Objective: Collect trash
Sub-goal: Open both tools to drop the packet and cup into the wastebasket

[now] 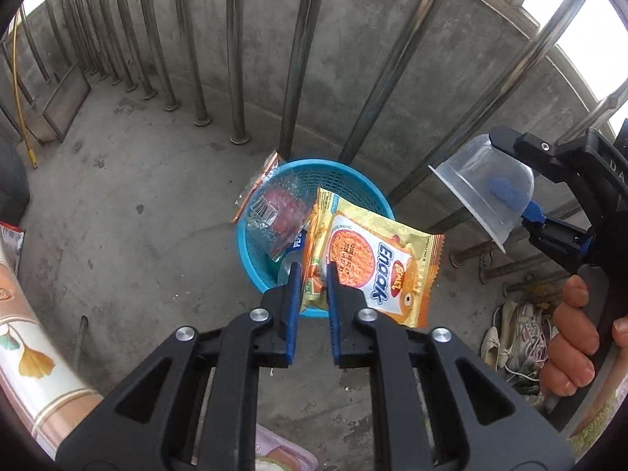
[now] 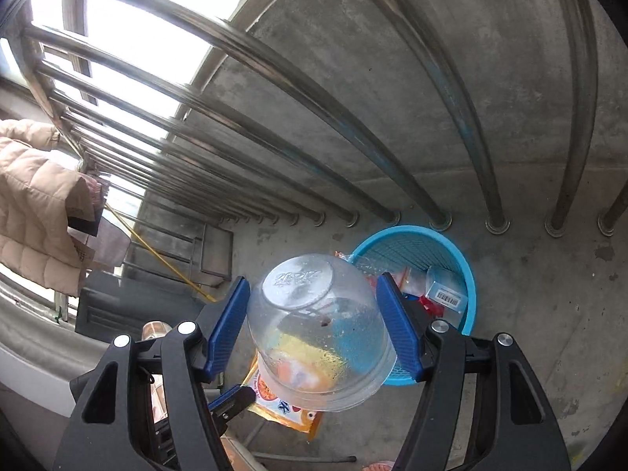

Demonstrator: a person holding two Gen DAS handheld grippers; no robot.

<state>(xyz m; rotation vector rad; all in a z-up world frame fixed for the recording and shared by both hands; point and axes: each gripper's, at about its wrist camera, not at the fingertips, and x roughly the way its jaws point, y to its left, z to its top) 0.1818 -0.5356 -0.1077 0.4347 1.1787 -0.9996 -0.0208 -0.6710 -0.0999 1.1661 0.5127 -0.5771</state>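
your left gripper [image 1: 314,274] has its jaws slightly spread, the noodle packet [image 1: 373,271] between them, over the blue basket [image 1: 251,251]. your right gripper [image 2: 314,314] pinches the clear plastic cup [image 2: 318,329] upside down, just beside the basket's rim. wrappers [image 1: 271,208] lie in the basket, steel railing [image 1: 235,59] beyond.

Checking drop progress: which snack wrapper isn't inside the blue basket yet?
The yellow-orange Enaak noodle packet, between the left hand-held gripper fingers above the blue plastic basket. The clear red-printed wrapper already sits inside.
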